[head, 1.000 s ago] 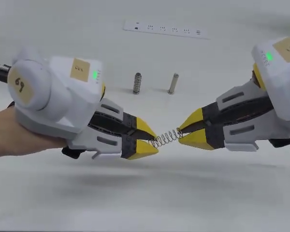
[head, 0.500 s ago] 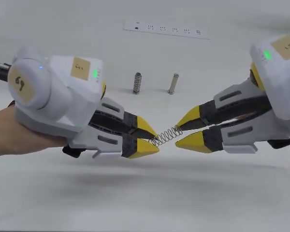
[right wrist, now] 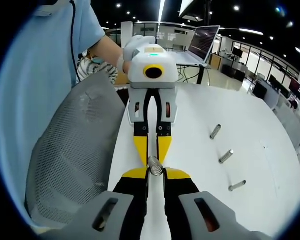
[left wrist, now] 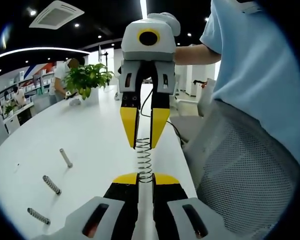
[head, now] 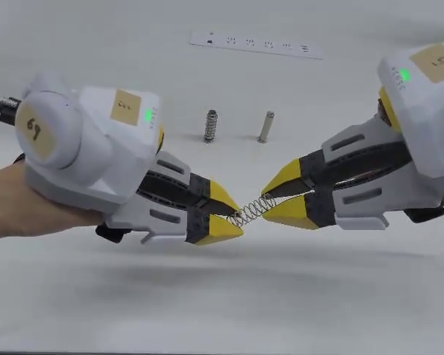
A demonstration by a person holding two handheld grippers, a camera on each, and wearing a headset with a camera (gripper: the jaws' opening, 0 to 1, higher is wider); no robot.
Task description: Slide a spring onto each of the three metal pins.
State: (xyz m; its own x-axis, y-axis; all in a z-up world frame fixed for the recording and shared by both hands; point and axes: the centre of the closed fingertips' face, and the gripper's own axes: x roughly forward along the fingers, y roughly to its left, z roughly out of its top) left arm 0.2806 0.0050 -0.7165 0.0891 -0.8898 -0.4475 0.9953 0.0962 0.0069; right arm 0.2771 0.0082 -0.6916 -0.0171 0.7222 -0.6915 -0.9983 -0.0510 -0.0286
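Head view: on the white table (head: 207, 296), with one power strip (head: 255, 44) at its far edge, two pins stand, one sprung pin (head: 211, 126) and one bare pin (head: 266, 127); nearer, the left gripper (head: 233, 220), jaws pinched on one end of a loose spring (head: 253, 209), faces the right gripper (head: 270, 201). Left gripper view: an open office with ceiling lights (left wrist: 142, 7), one potted plant (left wrist: 87, 77) and one mesh chair (left wrist: 240, 170); the row of pins (left wrist: 52, 184) counts three, two sprung and one bare. Right gripper view: its jaws stand narrowly apart about the spring's other end, pinching or not I cannot tell; one laptop (right wrist: 202, 42) sits farther along the table.
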